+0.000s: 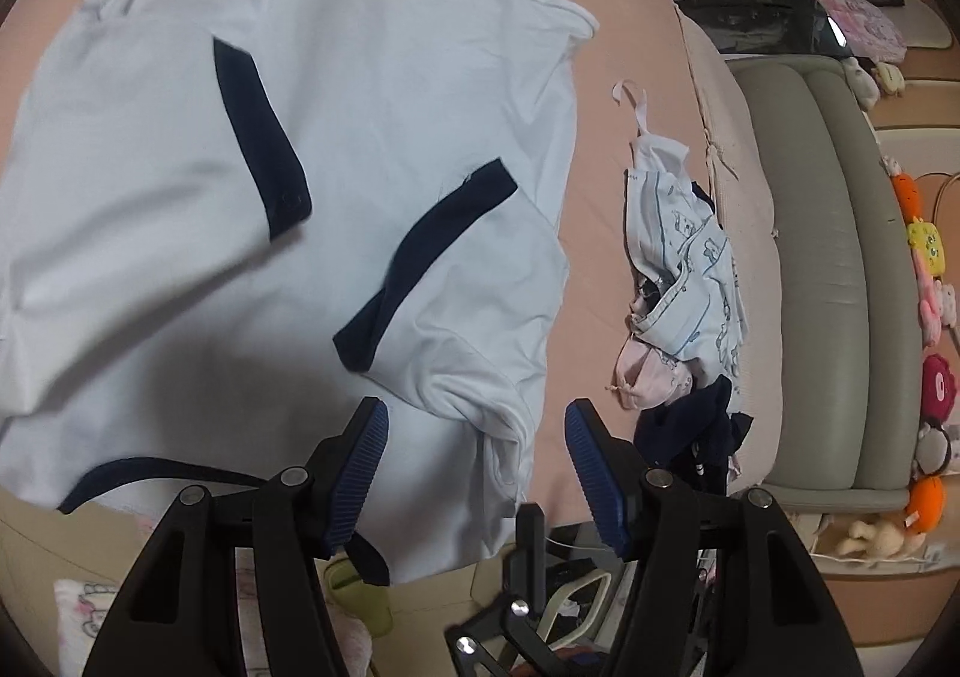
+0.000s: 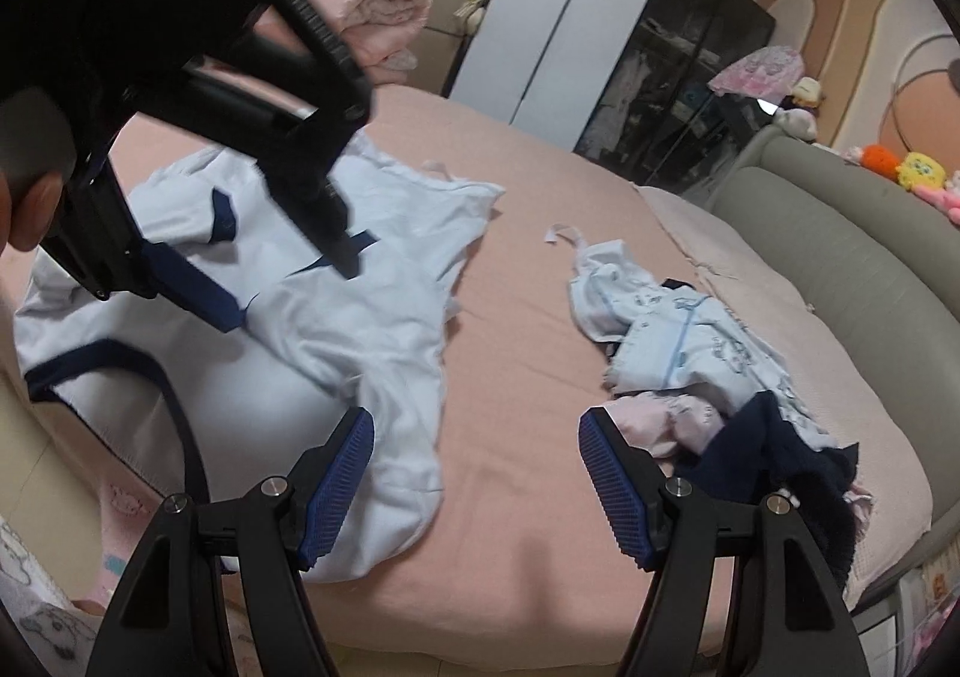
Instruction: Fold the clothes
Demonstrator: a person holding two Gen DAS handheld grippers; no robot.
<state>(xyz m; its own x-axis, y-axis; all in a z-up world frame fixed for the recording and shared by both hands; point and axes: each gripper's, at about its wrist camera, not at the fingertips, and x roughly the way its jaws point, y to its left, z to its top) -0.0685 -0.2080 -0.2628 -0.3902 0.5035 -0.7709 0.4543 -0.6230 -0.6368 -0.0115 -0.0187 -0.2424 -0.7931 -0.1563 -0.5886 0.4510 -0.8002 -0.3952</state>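
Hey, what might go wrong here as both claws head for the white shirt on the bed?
1. The white shirt hangs off the bed edge; a tug may drag it off.
2. Its near sleeve is bunched, so the open left claw may pinch extra layers.
3. The open right claw may catch the clothes pile beside it.

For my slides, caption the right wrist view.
Open right gripper above pale blue navy-trimmed shirt on pink bed.
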